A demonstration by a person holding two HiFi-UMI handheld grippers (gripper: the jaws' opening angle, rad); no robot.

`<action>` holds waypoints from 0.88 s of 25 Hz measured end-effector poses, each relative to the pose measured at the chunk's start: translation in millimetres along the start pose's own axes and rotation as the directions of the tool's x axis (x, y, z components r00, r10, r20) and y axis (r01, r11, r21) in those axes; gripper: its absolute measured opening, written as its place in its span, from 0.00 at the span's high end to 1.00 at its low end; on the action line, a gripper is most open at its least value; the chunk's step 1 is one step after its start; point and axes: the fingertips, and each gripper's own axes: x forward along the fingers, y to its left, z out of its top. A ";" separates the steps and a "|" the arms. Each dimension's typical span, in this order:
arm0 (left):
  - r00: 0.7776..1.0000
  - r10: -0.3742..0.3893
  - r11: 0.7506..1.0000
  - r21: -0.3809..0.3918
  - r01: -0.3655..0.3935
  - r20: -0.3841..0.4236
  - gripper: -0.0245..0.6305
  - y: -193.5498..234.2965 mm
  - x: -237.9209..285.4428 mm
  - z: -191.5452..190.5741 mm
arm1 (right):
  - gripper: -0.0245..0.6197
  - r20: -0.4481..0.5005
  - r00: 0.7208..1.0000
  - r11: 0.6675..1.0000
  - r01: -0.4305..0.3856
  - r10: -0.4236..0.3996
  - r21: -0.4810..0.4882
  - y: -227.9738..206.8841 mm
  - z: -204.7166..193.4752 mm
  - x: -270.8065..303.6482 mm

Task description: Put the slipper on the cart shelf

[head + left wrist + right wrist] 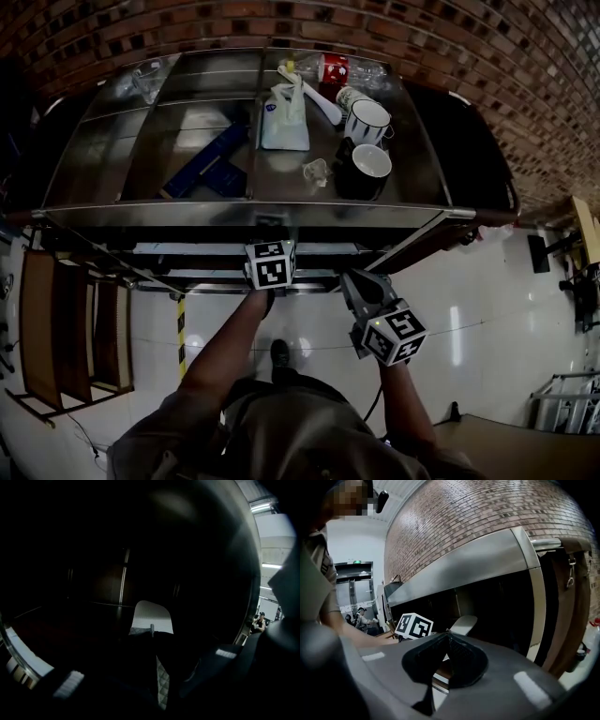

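The white slipper [151, 616] lies inside the cart's dark lower shelf [501, 602], toe pointing away from me. My left gripper [154, 641] reaches in under the steel cart top [253, 214]; its jaws stand nearly together on the slipper's near end. In the head view only its marker cube [270, 264] and the forearm show. The slipper [464, 623] also shows in the right gripper view, past that cube. My right gripper [358, 284] hangs outside the cart, right of the left one, shut [449, 634] with nothing in it.
The cart top carries two mugs [367, 120] [370, 164], a white bag [284, 117], a blue flat item [206, 161], a red can [333, 67] and a glass [150, 80]. A brick wall [422, 37] stands behind. Wooden frames [66, 328] lie on the floor at left.
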 end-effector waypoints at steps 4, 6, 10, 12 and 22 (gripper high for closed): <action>0.998 -0.049 0.999 0.009 0.048 0.033 0.86 -9.5 1.8 8.4 | 0.96 -0.004 1.000 1.000 -0.004 0.004 0.004 0.6 -2.8 -1.0; 0.996 -0.077 0.997 0.009 0.077 0.040 0.80 -13.8 0.3 10.5 | 0.96 -0.004 1.000 1.000 -0.007 0.007 0.003 2.3 -2.4 -0.3; 0.993 -0.108 0.994 0.016 0.108 0.049 0.75 -15.1 -9.3 11.8 | 0.96 0.004 1.000 1.000 -0.020 0.020 -0.006 10.3 1.1 3.8; 0.992 -0.121 0.993 0.021 0.120 0.046 0.74 -15.8 -17.5 11.9 | 0.96 0.005 1.000 1.000 -0.027 0.027 -0.010 15.7 1.7 6.3; 0.980 -0.197 0.979 0.067 0.194 0.029 0.92 -6.3 -99.4 26.4 | 0.96 0.045 0.996 0.997 -0.079 0.080 -0.023 59.4 19.0 26.3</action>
